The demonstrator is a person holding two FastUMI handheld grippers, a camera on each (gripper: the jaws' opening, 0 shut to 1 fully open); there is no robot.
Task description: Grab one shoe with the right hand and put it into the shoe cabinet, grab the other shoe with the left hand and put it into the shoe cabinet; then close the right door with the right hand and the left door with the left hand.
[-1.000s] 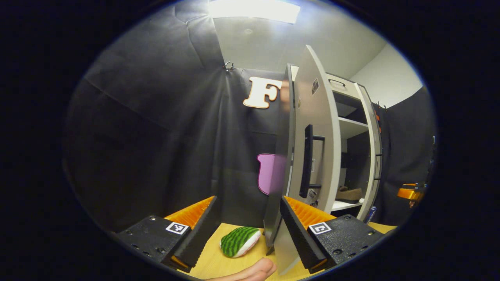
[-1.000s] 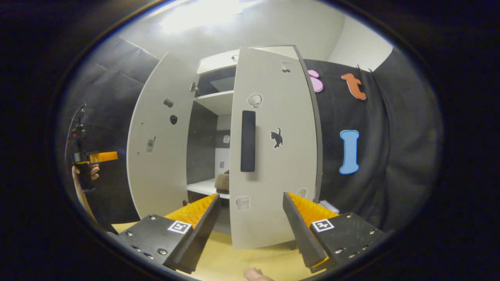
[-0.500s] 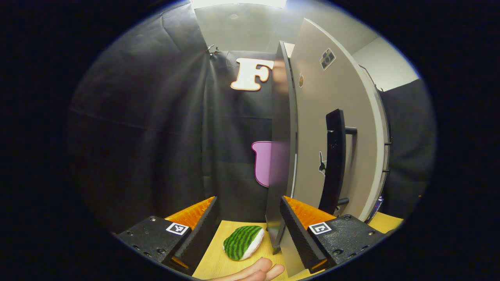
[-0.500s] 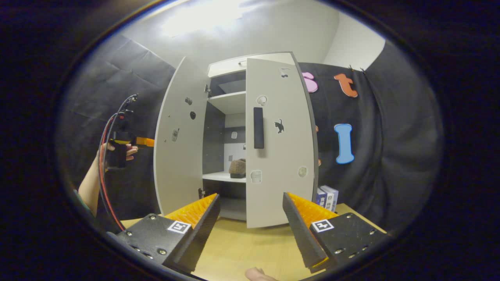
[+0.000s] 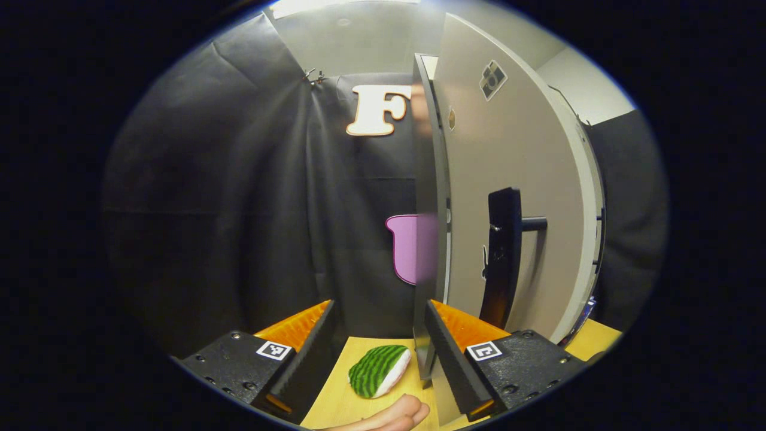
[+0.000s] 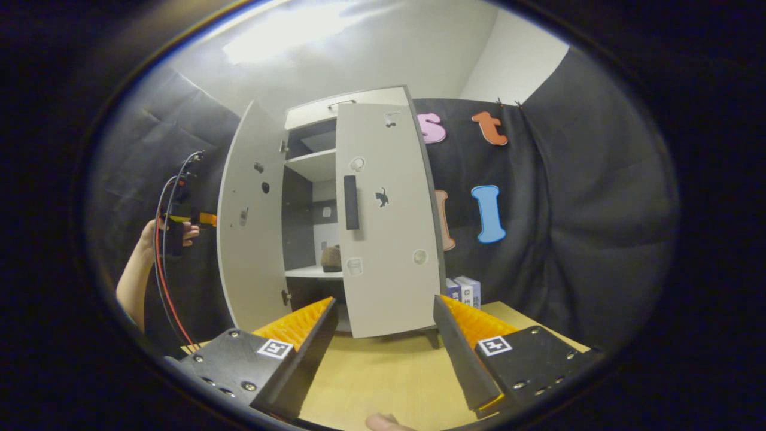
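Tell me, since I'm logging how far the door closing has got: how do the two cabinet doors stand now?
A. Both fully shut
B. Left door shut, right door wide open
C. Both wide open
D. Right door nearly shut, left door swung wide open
D: in the right gripper view the right door nearly covers its side, while the left door stands swung out, leaving a gap where a shoe sits on a shelf.

Shoe (image 6: pixel 331 258) half hidden by door (image 6: pixel 383 215) (rt).

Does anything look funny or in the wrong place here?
Yes: a green striped plush toy that looks like a watermelon slice lies on the wooden tabletop near the shoe cabinet's left door, which stands open. It is no shoe.
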